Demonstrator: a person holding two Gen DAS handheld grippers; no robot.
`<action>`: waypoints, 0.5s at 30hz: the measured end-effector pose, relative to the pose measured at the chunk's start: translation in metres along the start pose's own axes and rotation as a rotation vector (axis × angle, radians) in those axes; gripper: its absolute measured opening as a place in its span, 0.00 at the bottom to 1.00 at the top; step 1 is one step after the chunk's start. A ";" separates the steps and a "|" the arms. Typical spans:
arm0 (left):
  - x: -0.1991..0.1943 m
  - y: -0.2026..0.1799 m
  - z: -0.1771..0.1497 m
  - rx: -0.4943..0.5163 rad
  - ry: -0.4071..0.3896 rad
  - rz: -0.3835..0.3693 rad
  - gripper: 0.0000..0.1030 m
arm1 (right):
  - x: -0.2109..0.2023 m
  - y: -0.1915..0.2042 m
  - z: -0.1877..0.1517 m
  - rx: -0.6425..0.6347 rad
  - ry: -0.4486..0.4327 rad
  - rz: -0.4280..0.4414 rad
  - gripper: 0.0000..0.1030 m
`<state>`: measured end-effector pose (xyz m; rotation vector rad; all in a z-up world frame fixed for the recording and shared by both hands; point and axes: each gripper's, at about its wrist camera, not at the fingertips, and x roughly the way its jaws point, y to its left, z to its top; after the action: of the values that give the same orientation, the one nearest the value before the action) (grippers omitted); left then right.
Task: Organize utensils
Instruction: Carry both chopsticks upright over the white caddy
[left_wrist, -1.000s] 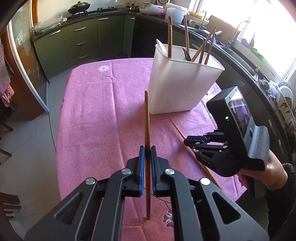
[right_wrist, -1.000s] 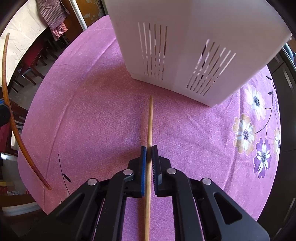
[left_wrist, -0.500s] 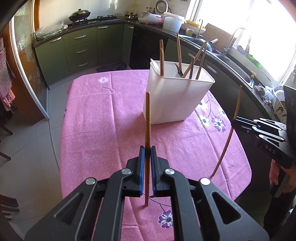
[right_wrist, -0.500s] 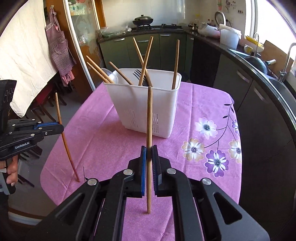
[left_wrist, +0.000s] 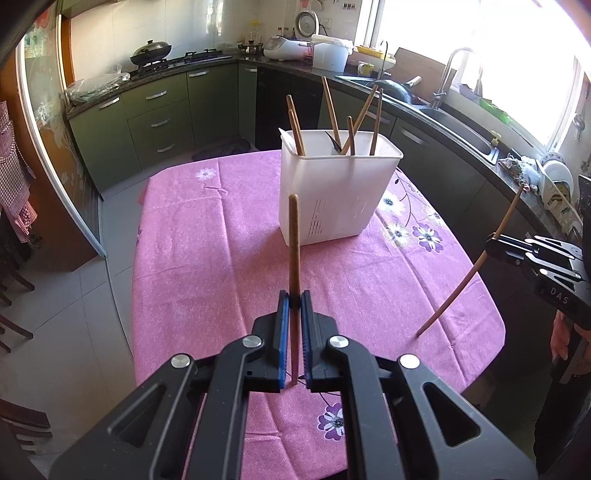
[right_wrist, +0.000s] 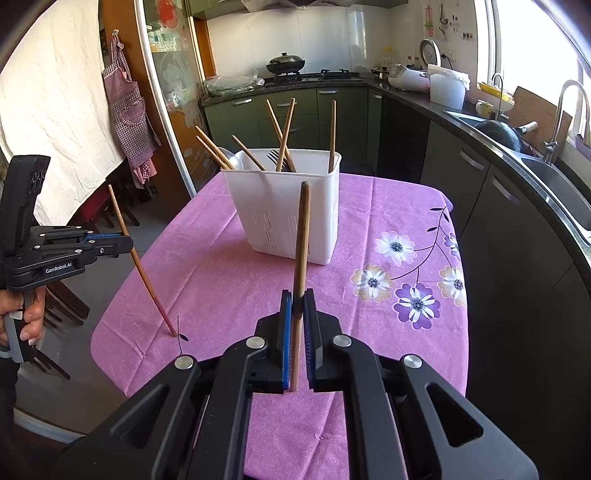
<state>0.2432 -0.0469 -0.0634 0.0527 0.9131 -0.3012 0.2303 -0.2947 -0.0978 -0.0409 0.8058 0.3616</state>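
Left wrist view: the left gripper (left_wrist: 294, 306) is clamped on one chopstick (left_wrist: 294, 243), held above the table's near edge – the carrying step. The holder (left_wrist: 334, 195) stands toward the table's (left_wrist: 192, 251) far edge, six sticks inside.

Right wrist view: the right gripper (right_wrist: 297, 303) pinches a second chopstick (right_wrist: 301, 240). Next, probably, each tip must clear the holder's rim before release.

pink floral cloth (left_wrist: 207, 258), white caddy (left_wrist: 332, 192)
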 end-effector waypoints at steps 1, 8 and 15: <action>-0.001 -0.002 -0.001 0.009 -0.001 0.005 0.06 | -0.001 0.000 -0.001 0.000 -0.001 0.000 0.07; -0.004 -0.008 -0.003 0.033 -0.008 0.005 0.06 | -0.003 0.002 -0.001 -0.002 -0.001 0.004 0.07; -0.010 -0.012 0.005 0.045 -0.026 0.006 0.06 | -0.004 0.007 0.007 -0.012 -0.010 0.017 0.07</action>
<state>0.2383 -0.0573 -0.0513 0.0930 0.8806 -0.3168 0.2302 -0.2887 -0.0891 -0.0440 0.7947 0.3823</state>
